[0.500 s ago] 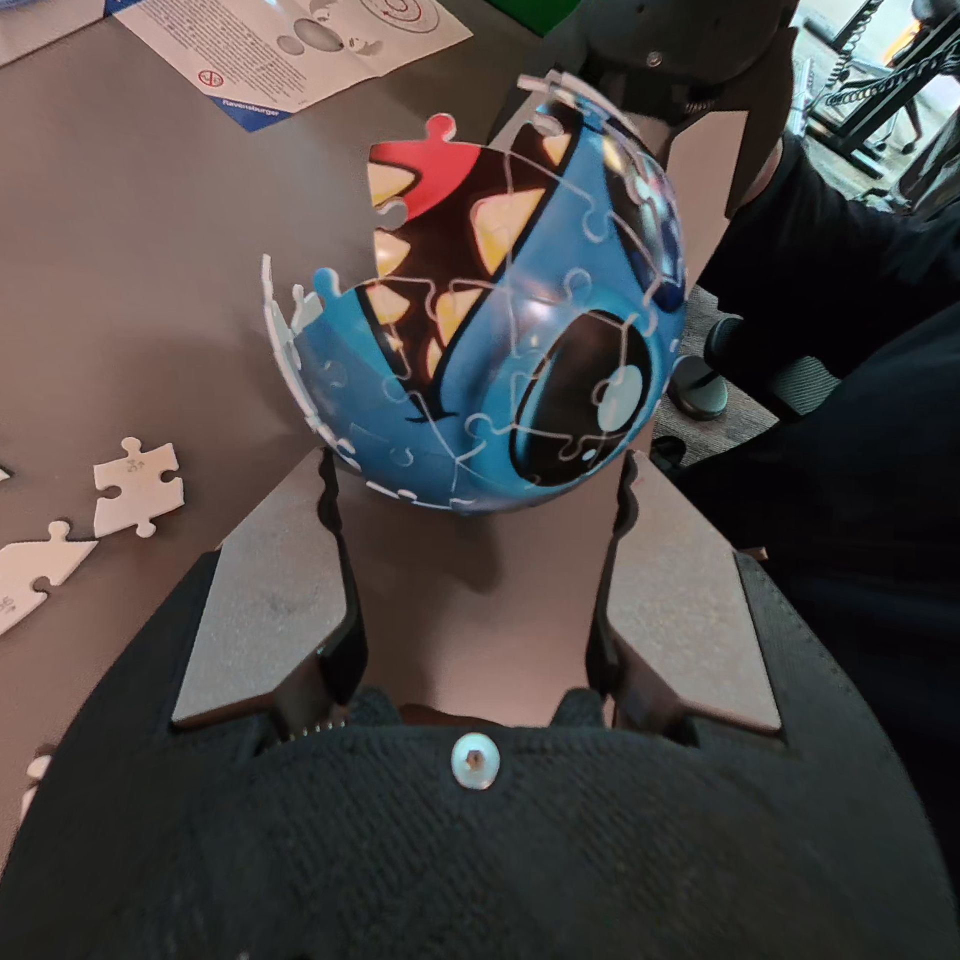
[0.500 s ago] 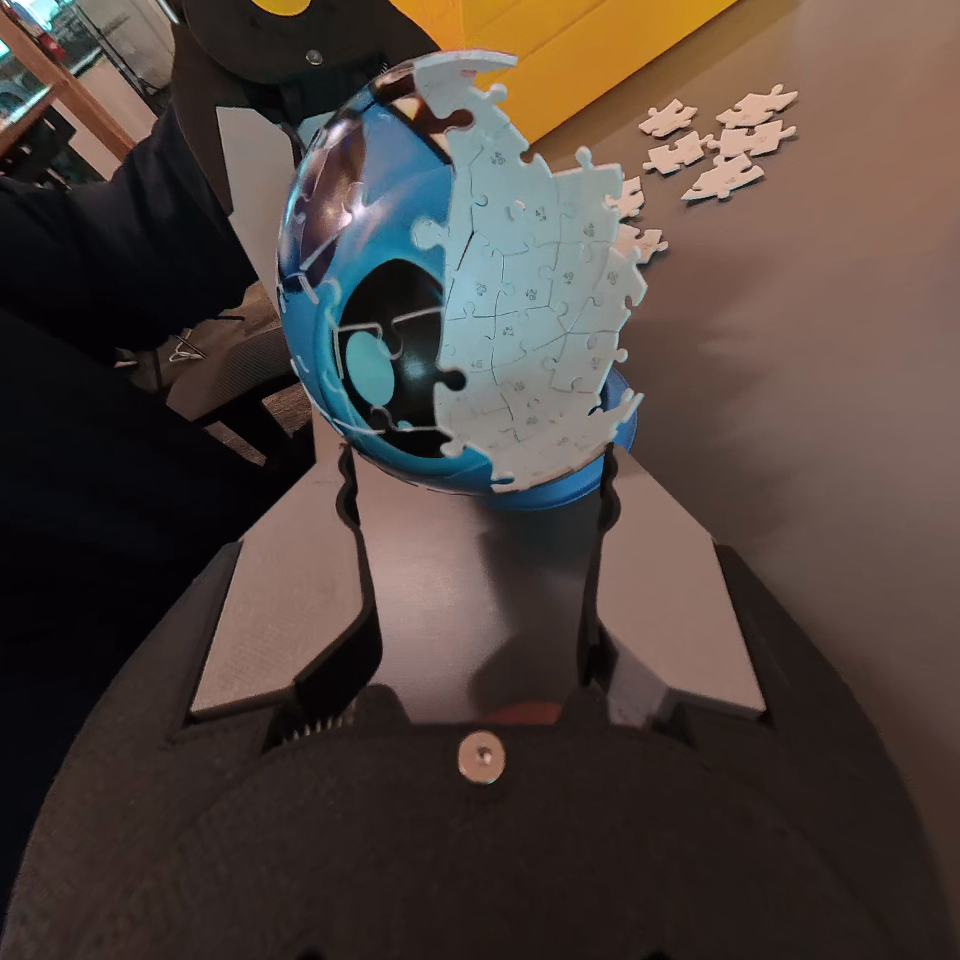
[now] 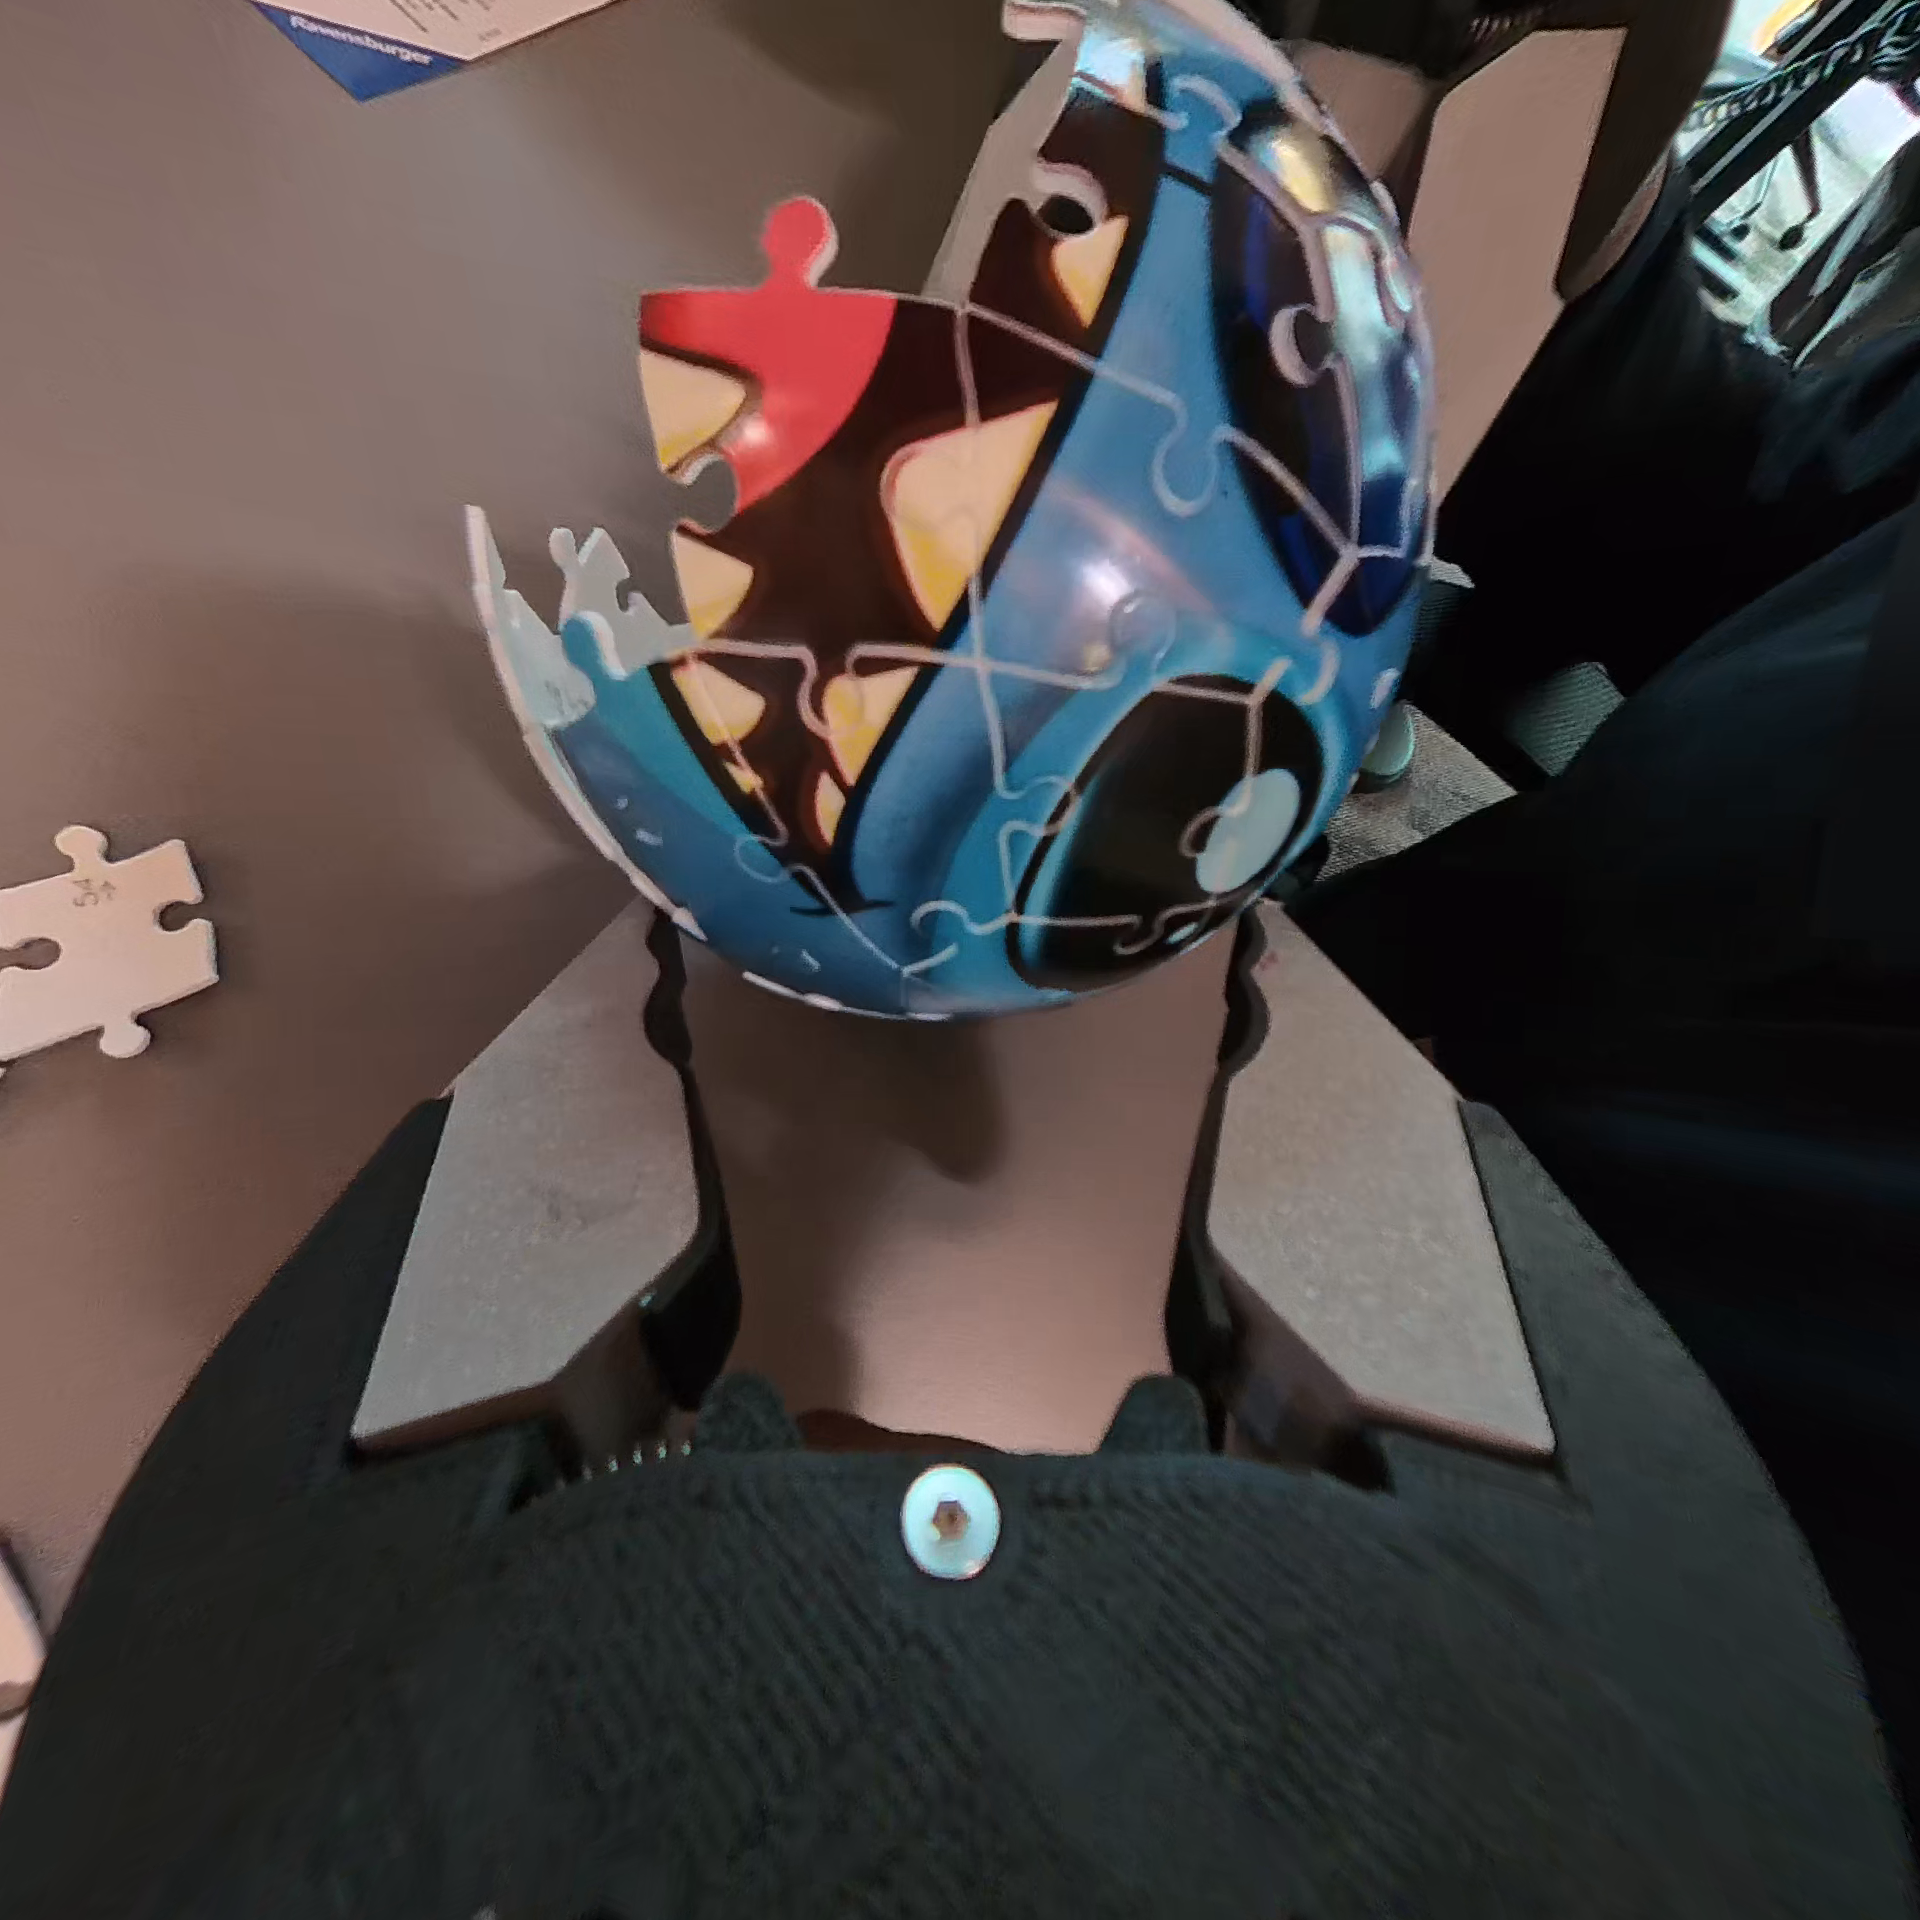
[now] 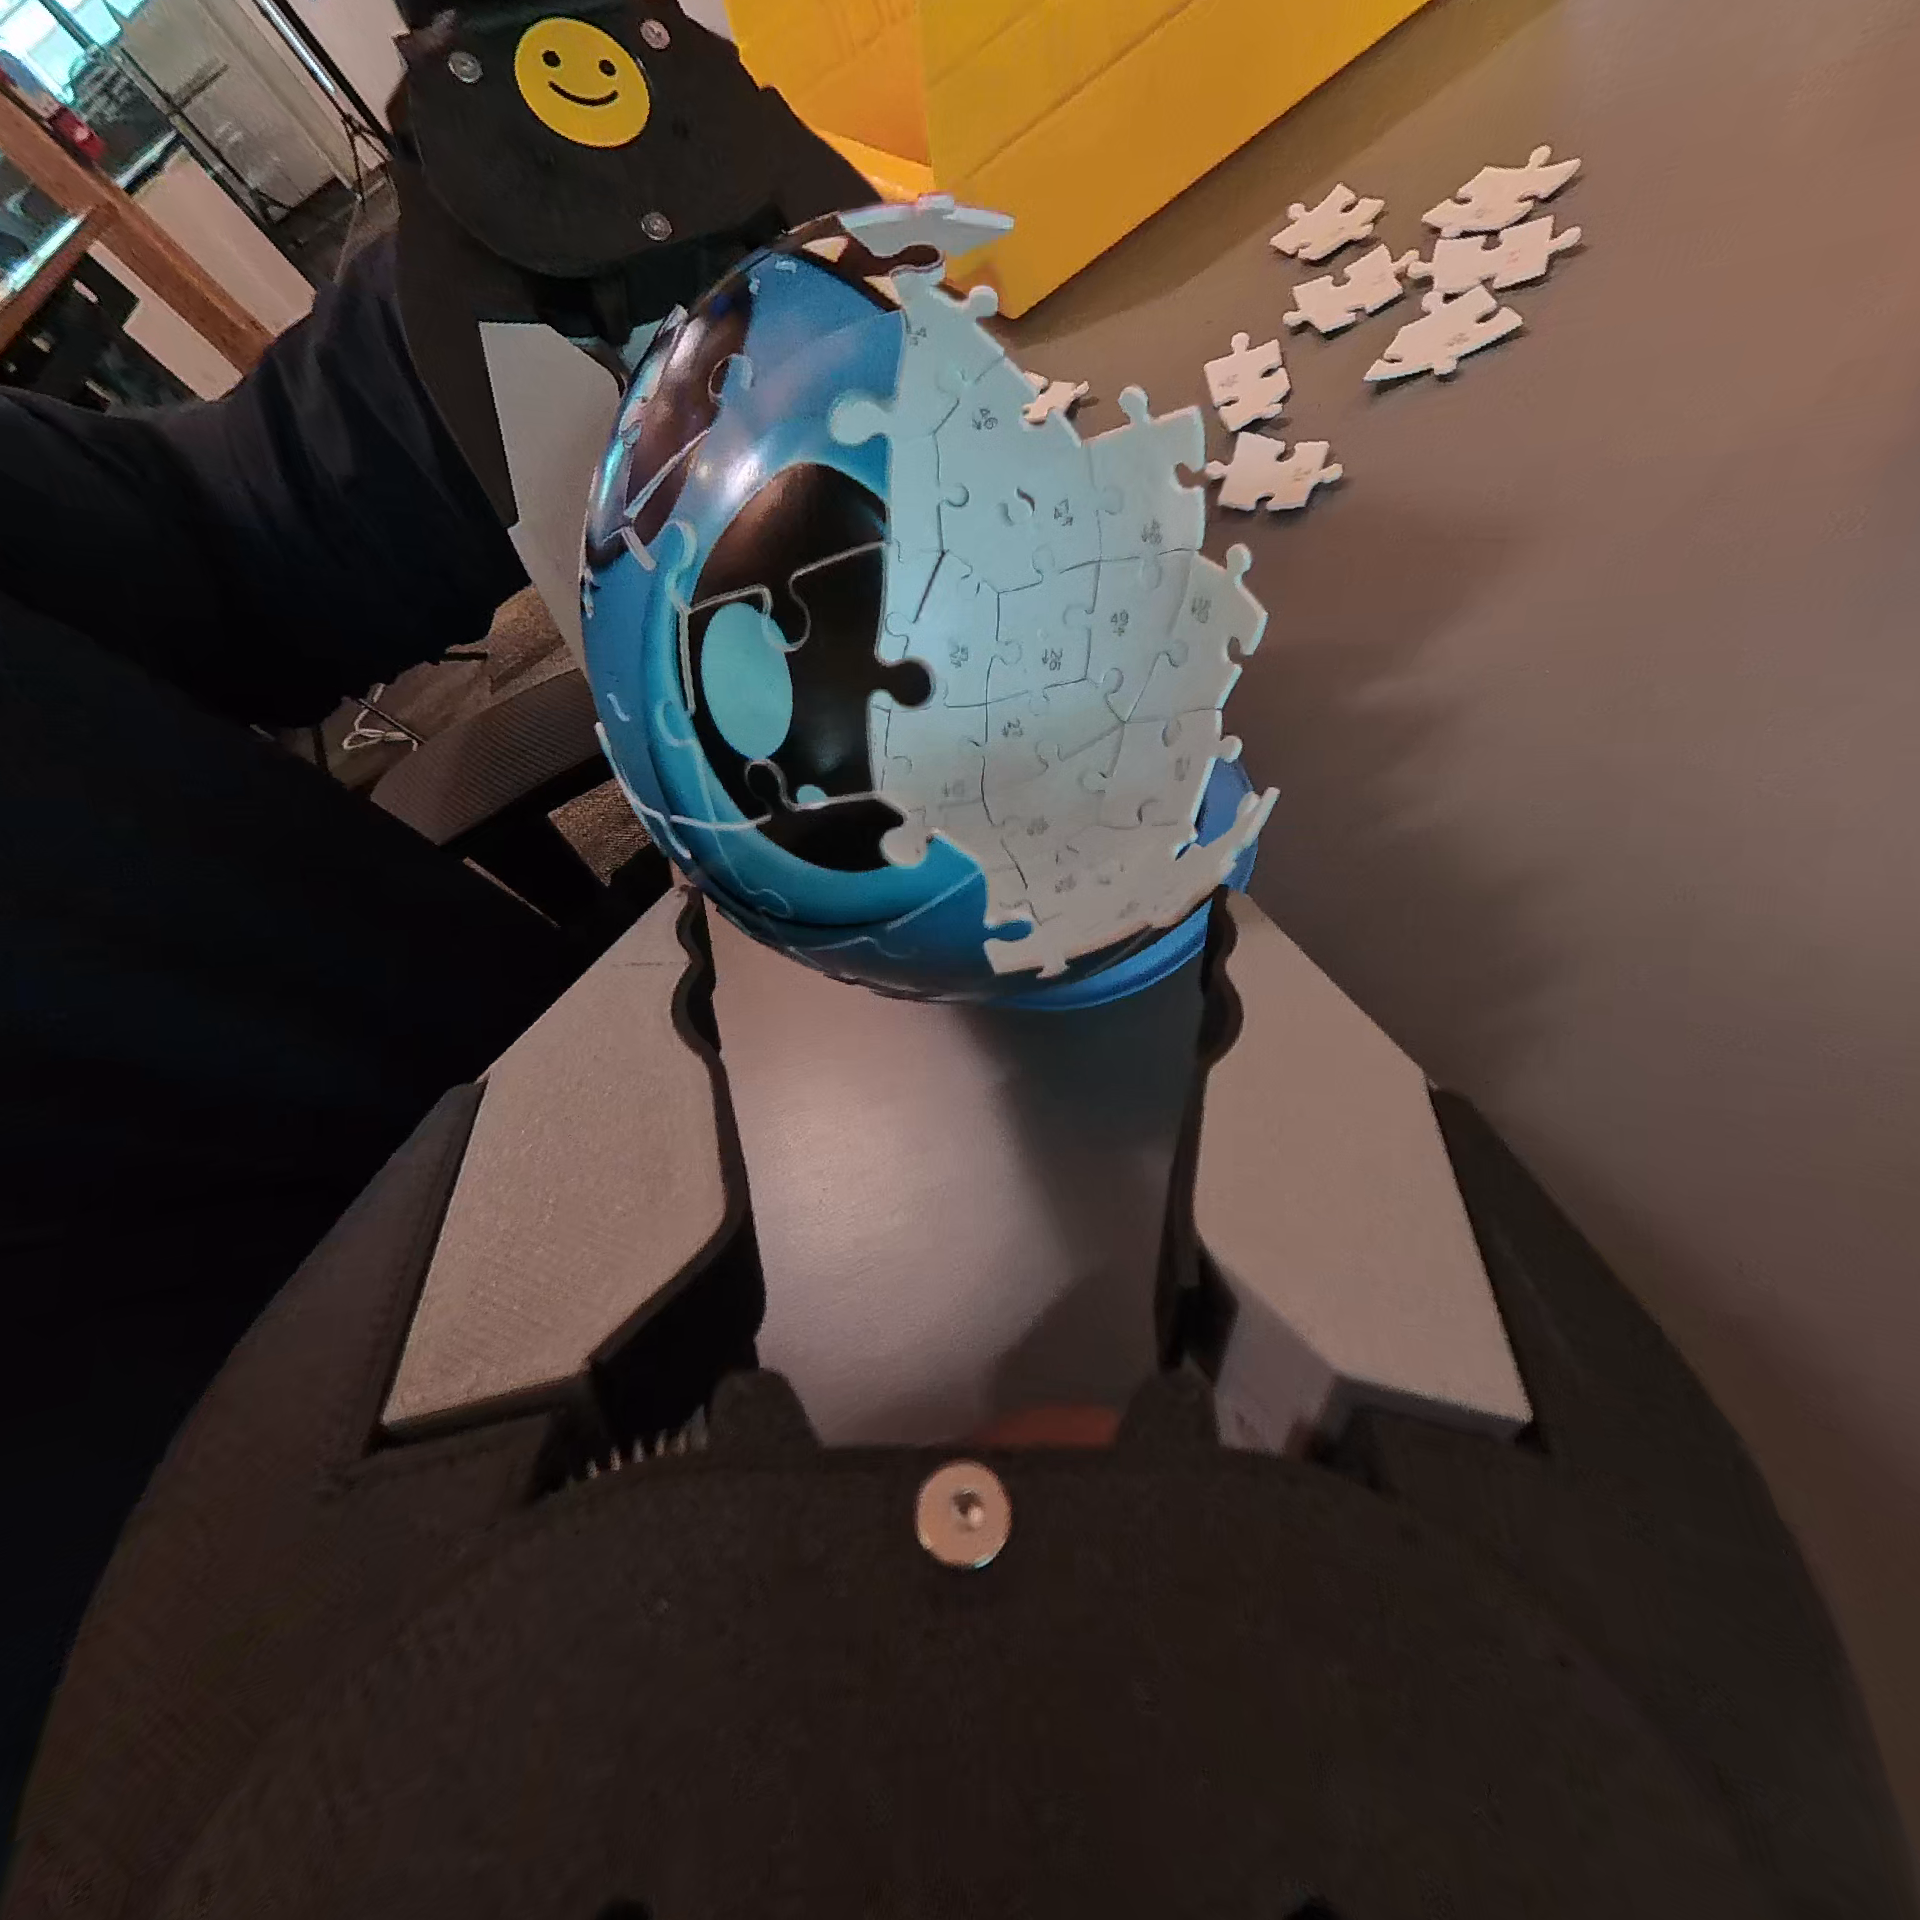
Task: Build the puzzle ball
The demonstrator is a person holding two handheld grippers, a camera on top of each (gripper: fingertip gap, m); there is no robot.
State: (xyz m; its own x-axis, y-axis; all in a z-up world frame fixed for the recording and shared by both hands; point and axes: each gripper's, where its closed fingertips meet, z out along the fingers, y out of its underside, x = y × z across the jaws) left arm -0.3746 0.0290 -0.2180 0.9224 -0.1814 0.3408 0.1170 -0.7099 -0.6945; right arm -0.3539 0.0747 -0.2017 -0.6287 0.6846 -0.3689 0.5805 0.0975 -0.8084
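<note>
both grippers, left gripper (image 3: 951, 935) and right gripper (image 4: 956, 925), are clamped on the half-built puzzle ball (image 3: 1039, 623), holding it up above the table (image 3: 260, 416). loose white pieces (image 4: 1444, 270) lie scattered on the table beside a yellow box (image 4: 1091, 104).

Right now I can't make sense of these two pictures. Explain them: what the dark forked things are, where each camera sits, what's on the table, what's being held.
No robot here: a person holds a two-finger gripper in each hand, and a camera on each looks forward along its fingers. One picture comes from the left gripper, the other from the right gripper. Both have their jaws around the same half-built puzzle ball, from opposite sides: one view shows its printed blue outside, the other its pale hollow inside. On the brown table lie loose white puzzle pieces, a paper leaflet and a yellow box.
</note>
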